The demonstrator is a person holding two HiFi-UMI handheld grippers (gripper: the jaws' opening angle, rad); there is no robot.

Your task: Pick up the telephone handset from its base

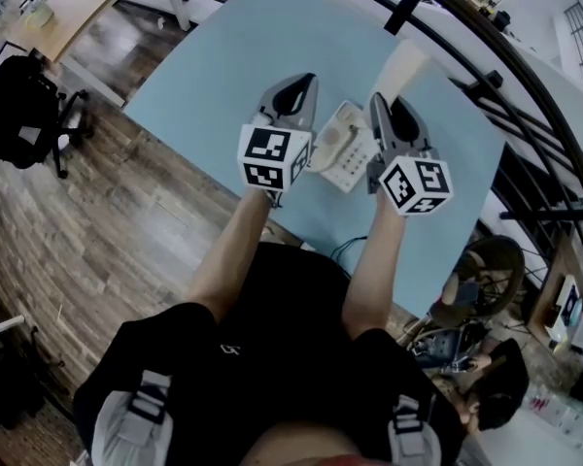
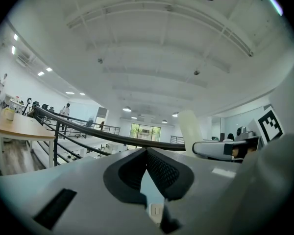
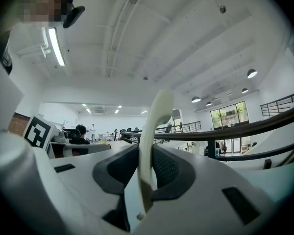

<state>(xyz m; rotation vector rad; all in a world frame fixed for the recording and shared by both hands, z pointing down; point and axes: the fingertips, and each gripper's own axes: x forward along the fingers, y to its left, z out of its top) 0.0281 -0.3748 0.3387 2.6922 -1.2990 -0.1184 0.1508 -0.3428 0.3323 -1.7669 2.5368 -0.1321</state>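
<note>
While the curved cream plastic telephone handset (image 3: 157, 114) is pinched upright between the right gripper (image 3: 146, 153) pads, above the cream keypad base (image 1: 345, 149) at frame centre, it should be raised straight and steadily. The left gripper (image 2: 147, 153) is pressed together, empty.

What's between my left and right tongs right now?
The telephone base, on the blue table, shows between the left tongs and right tongs in the head view.

Large open-plan office or lab: wooden desks (image 1: 68, 3), black office chair (image 1: 24, 105), strip ceiling lights (image 3: 55, 45), black railings (image 2: 88, 131).
</note>
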